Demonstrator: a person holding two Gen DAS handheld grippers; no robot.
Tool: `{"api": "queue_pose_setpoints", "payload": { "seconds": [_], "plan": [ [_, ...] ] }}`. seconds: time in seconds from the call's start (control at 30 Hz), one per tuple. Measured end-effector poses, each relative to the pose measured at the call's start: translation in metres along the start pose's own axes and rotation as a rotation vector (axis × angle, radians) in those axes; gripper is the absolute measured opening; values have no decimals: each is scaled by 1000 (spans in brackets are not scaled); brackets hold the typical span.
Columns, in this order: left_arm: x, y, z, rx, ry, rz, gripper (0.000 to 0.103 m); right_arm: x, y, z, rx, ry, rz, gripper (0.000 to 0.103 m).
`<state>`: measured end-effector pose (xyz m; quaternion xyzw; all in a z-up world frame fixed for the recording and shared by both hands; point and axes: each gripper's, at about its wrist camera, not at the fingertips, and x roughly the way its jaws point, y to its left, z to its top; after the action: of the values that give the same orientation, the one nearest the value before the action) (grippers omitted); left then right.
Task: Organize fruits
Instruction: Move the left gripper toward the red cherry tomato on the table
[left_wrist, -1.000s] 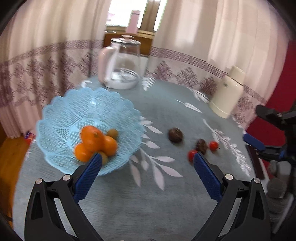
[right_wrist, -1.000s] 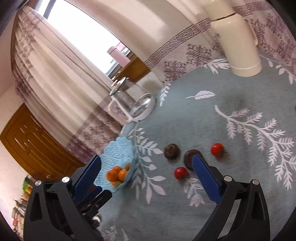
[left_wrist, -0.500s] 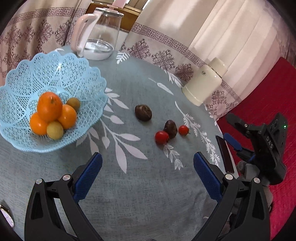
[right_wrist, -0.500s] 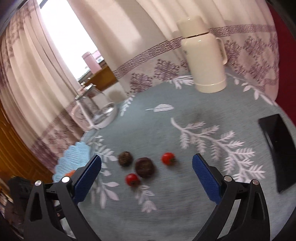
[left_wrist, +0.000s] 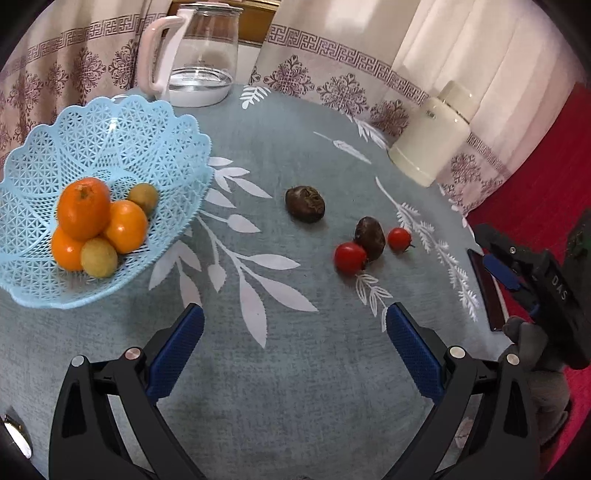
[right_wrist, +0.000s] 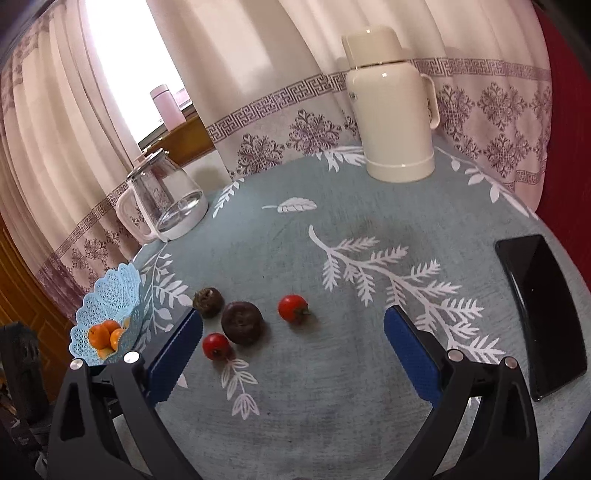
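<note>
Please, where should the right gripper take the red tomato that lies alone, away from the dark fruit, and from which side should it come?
Probably from above, closing across the round middle of the lone tomato. It lies apart from the dark fruit, so both fingers have room; keep its small stem out of the pinch.

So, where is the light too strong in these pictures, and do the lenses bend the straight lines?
Right wrist view: the window is blown out white, and the curtain border curves strongly. Left wrist view: light is even, the loose fruit casts soft shadows, the round table bulges, and the dark corners are vignetted.
</note>
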<state>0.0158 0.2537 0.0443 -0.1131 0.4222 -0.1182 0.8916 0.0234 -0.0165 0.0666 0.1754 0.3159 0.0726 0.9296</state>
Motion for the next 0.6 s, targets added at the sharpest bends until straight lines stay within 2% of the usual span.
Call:
{"api": "queue_pose_setpoints", "payload": {
  "seconds": [0.2,0.4,0.6],
  "plan": [
    [16,-18,6,58,18,41,100,11,-4,-8,-25,33,1,98],
    [34,-36,14,111,42,65,100,16,-10,-10,-58,36,-51,98],
    [55,-53,21,164,67,83,100,23,-32,-10,1,54,-99,98]
  ]
}}
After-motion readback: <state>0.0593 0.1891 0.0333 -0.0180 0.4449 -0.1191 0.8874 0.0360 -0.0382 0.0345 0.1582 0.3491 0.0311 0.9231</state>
